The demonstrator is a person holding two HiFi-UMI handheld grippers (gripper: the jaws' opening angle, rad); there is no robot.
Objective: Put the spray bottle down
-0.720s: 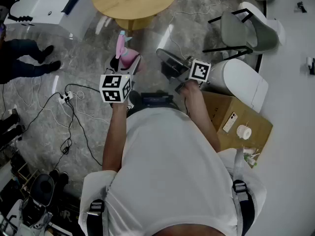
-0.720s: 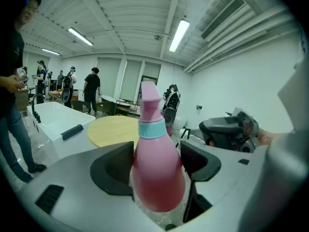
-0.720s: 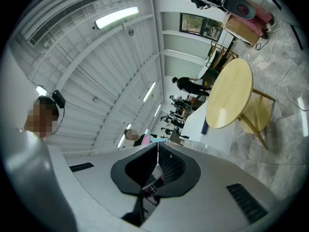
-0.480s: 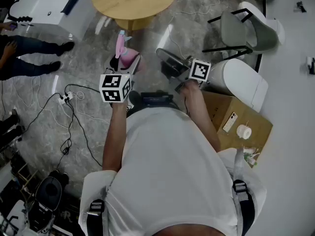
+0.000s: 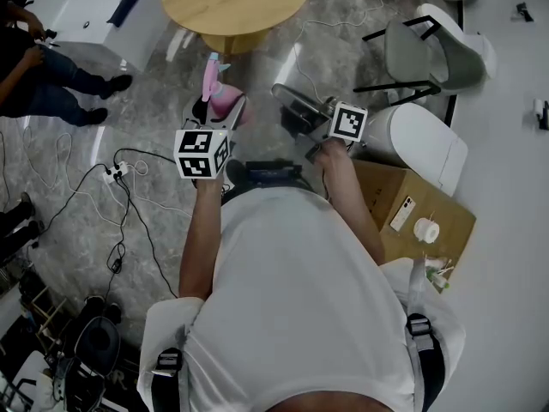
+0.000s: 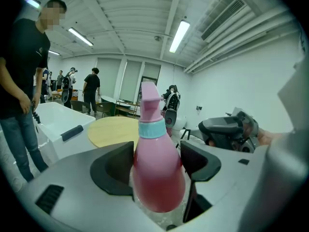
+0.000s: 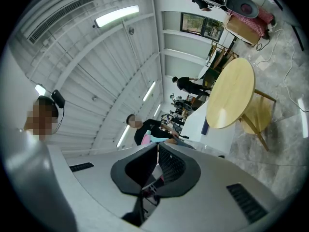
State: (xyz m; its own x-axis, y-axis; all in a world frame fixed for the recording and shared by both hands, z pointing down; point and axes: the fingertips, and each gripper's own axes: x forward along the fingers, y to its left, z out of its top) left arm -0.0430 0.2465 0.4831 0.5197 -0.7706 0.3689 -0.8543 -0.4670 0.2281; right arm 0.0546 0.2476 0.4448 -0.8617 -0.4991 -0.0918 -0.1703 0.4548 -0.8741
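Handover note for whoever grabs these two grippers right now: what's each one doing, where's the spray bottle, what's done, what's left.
Left gripper: shut on the pink spray bottle, jaws clamped on either side of its body.
Right gripper: shut, empty, held beside the left one.
Bottle: in the air above the floor, a round wooden table just ahead.
Done: bottle is in hand.
Left: set it down, probably on that table, then open the left jaws.
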